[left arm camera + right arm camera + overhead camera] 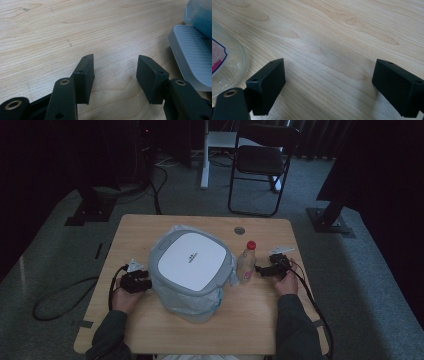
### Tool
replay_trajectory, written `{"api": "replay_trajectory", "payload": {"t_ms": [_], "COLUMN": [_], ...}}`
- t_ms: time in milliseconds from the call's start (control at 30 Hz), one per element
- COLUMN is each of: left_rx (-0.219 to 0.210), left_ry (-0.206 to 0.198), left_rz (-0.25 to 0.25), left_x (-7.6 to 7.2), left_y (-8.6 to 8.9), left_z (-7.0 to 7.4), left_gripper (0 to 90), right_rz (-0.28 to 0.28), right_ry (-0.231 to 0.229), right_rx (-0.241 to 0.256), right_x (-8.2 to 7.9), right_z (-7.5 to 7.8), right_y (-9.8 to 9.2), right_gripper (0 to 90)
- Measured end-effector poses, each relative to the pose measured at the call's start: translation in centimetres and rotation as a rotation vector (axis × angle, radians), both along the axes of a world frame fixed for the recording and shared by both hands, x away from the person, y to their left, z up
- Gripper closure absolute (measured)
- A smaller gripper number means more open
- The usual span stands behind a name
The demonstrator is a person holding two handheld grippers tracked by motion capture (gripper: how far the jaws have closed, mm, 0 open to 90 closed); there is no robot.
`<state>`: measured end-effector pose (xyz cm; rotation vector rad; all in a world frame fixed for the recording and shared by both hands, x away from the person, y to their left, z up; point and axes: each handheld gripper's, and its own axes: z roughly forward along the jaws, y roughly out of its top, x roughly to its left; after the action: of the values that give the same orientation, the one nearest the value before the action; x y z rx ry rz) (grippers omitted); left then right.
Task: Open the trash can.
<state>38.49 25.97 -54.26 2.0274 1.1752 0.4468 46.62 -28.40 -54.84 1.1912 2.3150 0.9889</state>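
Note:
A grey bin with a white lid (pixel 191 262) and a plastic liner stands in the middle of the wooden table (pixel 200 222). Just right of it is a clear plastic bottle (pixel 246 262) with a red cap. My left gripper (pixel 145 282) rests on the table left of the bin, open and empty; in the left gripper view (pixel 115 75) the bin's grey pedal (pixel 193 53) lies at the right. My right gripper (pixel 260 268) sits right of the bottle, open wide (pixel 328 86), and the bottle's base (pixel 225 65) lies beside its left jaw.
A small white packet (pixel 282 249) lies behind the right gripper. A black folding chair (pixel 260 165) and a white stand (pixel 205 155) are on the carpet beyond the table. Cables trail off both table sides.

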Motion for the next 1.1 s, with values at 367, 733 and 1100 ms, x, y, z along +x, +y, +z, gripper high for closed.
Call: {"api": "replay_trajectory", "payload": {"t_ms": [367, 733, 1100], "left_rx": [-0.003, -0.056, -0.026], "left_ry": [0.004, 0.014, -0.026], "left_rz": [-0.009, -0.031, -0.141], "left_x": [-0.1, -0.2, -0.7], "left_y": [0.0, 0.0, -1.6], "left_z": [0.0, 1.0, 2.7], "left_gripper": [47.6, 51.1, 72.7], "right_rz": [-0.014, -0.02, -0.046], "right_ry": [-0.002, -0.019, -0.022], "right_rx": [0.005, 0.017, 0.015], "right_x": [0.4, 0.2, 0.0], "right_z": [0.0, 0.1, 0.1], "right_y": [0.0, -0.2, 0.0], "right_gripper": [13.1, 24.3, 25.7]}}
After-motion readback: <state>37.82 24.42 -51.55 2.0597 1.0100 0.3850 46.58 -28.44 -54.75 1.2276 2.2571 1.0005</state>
